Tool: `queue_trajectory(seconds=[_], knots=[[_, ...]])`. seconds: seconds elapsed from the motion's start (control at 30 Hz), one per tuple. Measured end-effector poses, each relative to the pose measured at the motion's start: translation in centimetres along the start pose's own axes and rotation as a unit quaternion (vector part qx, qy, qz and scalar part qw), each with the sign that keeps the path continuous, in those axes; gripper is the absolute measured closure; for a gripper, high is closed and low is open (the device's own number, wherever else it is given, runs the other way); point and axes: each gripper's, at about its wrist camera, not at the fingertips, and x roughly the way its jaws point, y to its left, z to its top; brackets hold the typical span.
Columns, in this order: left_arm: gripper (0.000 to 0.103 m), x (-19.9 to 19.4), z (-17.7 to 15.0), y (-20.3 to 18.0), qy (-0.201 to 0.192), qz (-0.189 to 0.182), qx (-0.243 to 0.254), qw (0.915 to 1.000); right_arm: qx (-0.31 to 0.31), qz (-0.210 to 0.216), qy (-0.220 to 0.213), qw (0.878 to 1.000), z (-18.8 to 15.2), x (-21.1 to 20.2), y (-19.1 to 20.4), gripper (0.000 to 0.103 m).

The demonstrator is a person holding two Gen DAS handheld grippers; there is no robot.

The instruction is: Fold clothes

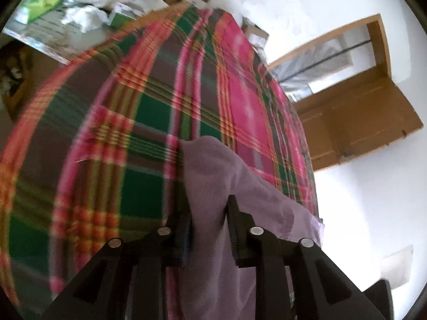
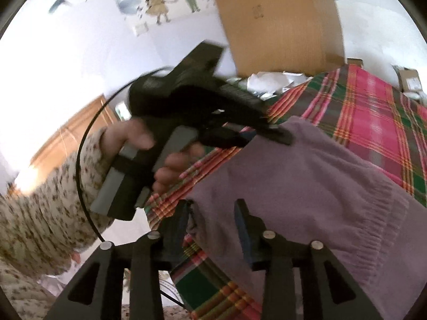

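Plaid cover (image 1: 138, 122), pink, green and orange, spans the surface ahead of both pairs of fingers. Lilac knit garment (image 2: 307, 176) lies on it, ribbed hem toward the right side of the right wrist view. Left gripper (image 1: 208, 213): a fold of the garment runs up between its fingers and drapes past the right one; fingers stand apart, cannot tell whether they pinch the cloth. Right gripper (image 2: 213, 213): garment edge passes between its fingers, which also stand apart; grip cannot be told. Beyond the right fingers, up and left, the left hand (image 2: 149, 149) in a floral sleeve (image 2: 48, 208) holds the other gripper's handle. Cardboard box (image 1: 355, 130) lies right of the left fingers.
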Motion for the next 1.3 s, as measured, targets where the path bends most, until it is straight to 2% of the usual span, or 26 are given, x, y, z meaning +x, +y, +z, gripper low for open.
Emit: queue_trajectory(seconds=[0.07,0.2,0.27,0.37,0.47,0.6,0.77,0.9,1.1,1.17,1.23,1.3], knots=[[0.079,-1.3,-0.6,-0.2,-0.019,0.019,0.009,0.9996,0.011,-0.006,-0.016,1.000,-0.2,-1.5,-0.8,0.066],[0.078,-4.0,-1.6,-0.6,-0.057,0.032,0.013,0.9978,0.044,-0.022,-0.054,0.997,-0.8,-4.8,-2.6,0.065],[0.067,-4.9,-2.3,-1.9,-0.078,0.044,0.024,0.9957,0.062,-0.036,-0.070,0.995,-1.7,-6.8,-4.1,0.064],[0.065,-5.1,-3.9,-4.7,-0.095,0.052,0.076,0.9912,0.083,-0.080,-0.088,0.989,-2.8,-9.4,-5.8,0.061],[0.063,-4.1,-5.2,-7.3,-0.079,0.047,0.120,0.9886,0.120,-0.143,-0.098,0.977,-4.1,-11.9,-8.9,0.060],[0.063,-1.0,-7.3,-11.4,-0.040,0.031,0.181,0.9821,0.194,-0.229,-0.112,0.947,-7.1,-16.5,-13.6,0.057],[0.063,3.5,-9.9,-15.9,0.012,-0.004,0.250,0.9680,0.274,-0.327,-0.130,0.895,-12.0,-22.7,-18.4,0.057],[0.063,7.4,-11.3,-18.7,0.055,-0.011,0.284,0.9572,0.301,-0.391,-0.125,0.861,-14.8,-26.8,-21.7,0.056],[0.063,11.6,-13.9,-21.7,0.095,-0.011,0.329,0.9395,0.334,-0.471,-0.112,0.809,-17.5,-31.1,-26.2,0.056],[0.063,12.8,-14.5,-22.4,0.102,-0.006,0.343,0.9338,0.348,-0.476,-0.108,0.800,-18.3,-32.1,-28.1,0.056],[0.063,13.6,-14.7,-22.5,0.105,0.001,0.347,0.9320,0.362,-0.478,-0.103,0.794,-18.9,-32.7,-29.7,0.056],[0.063,14.3,-14.8,-22.5,0.108,0.007,0.351,0.9303,0.366,-0.476,-0.094,0.794,-19.2,-32.8,-31.1,0.056]])
